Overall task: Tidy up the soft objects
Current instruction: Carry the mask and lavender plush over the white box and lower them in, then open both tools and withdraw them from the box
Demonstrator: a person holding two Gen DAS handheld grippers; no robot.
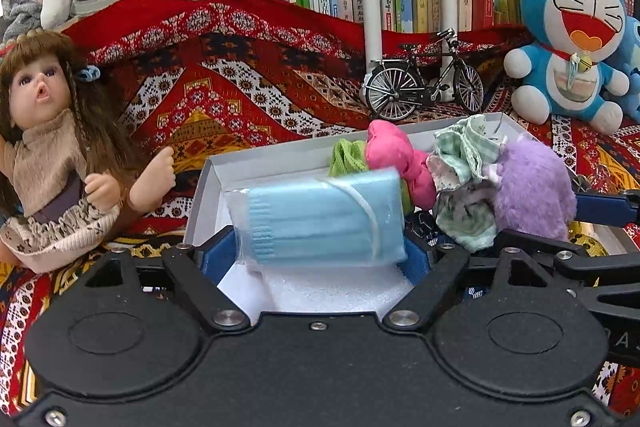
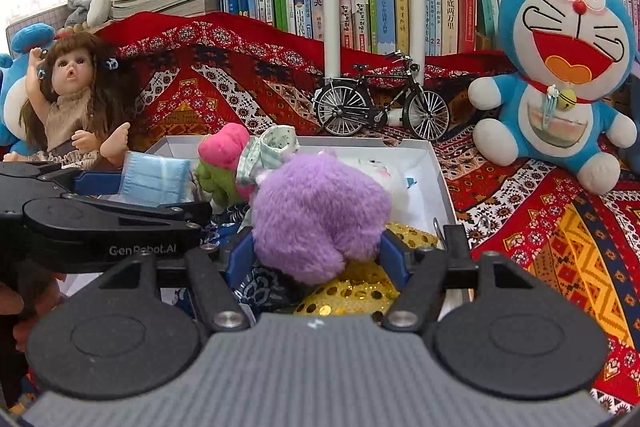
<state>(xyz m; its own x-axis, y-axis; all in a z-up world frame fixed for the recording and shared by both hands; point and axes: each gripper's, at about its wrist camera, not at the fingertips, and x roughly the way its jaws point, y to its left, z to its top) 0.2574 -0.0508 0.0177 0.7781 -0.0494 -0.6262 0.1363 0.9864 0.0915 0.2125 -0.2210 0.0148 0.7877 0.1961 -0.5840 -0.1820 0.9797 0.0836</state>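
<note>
At frame centre, over the white box (image 1: 208,183), our left gripper (image 1: 316,251) clamps the light, slippery mask pack (image 1: 320,219) by its ends, while our right gripper (image 2: 316,255) squeezes the soft purple plush (image 2: 316,215) mid-body.

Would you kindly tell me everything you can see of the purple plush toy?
The purple plush toy is a rounded, fluffy lump of lilac fur; no face shows in either view. It sits between the right gripper's blue fingers, over the near part of the white box. The jaws are opening. Its underside rests on gold sequinned fabric, and a green checked cloth lies against its far left side.
</note>
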